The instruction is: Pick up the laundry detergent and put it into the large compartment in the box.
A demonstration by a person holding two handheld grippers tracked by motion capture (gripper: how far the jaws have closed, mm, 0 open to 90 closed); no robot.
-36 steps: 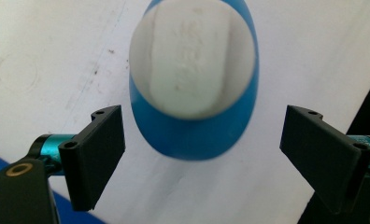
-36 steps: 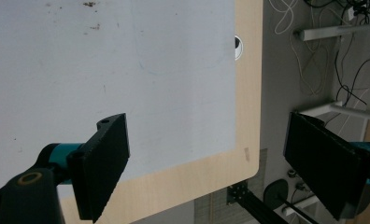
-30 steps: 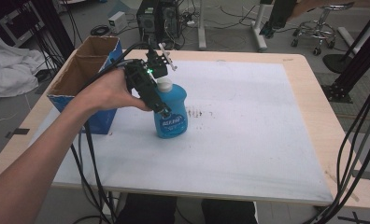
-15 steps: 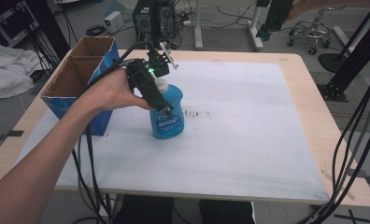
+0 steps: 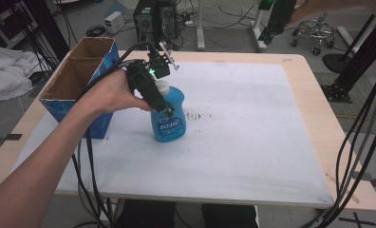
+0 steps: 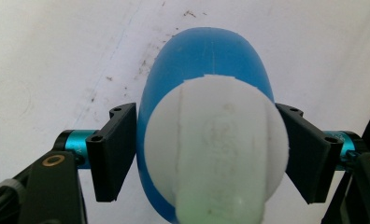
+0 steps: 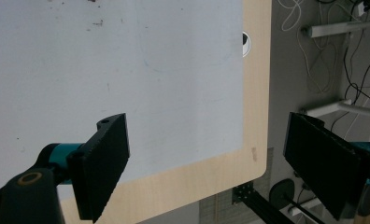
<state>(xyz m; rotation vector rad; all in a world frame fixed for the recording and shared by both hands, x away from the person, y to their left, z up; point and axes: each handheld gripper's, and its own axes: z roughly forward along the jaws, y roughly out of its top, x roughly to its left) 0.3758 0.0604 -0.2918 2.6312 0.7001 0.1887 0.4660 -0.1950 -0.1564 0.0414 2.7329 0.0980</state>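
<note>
Your left tongs (image 6: 206, 154) sit over the top of the blue plastic soap bottle with the white cap (image 5: 168, 116), a little left of the middle of the high view. The bottle stands straight up on the white-covered wooden table (image 5: 252, 156), so its long side runs up and down. In the left gripper view you look straight down on the round white cap (image 6: 216, 149), with one black jaw on each side of the bottle. The jaws have just been closing in on it. They look like they touch the blue sides now, clamped on the bottle just under the cap.

Your left hand (image 5: 108, 92) is the one at the bottle. Your right tongs (image 7: 206, 163) are far from it, up in the air near the upper right of the high view. Their jaws are wide apart with nothing between them, and under them you see the table's far corner.

A brown cardboard box with blue sides (image 5: 79, 85) stands open just to the left of the bottle, near your left hand. I think lifting the bottle straight up is the safe way to clear the box wall.

The cover has small dark specks (image 5: 198, 115) just right of the bottle. Behind the table are cables, computers and a stool on a grey floor.
</note>
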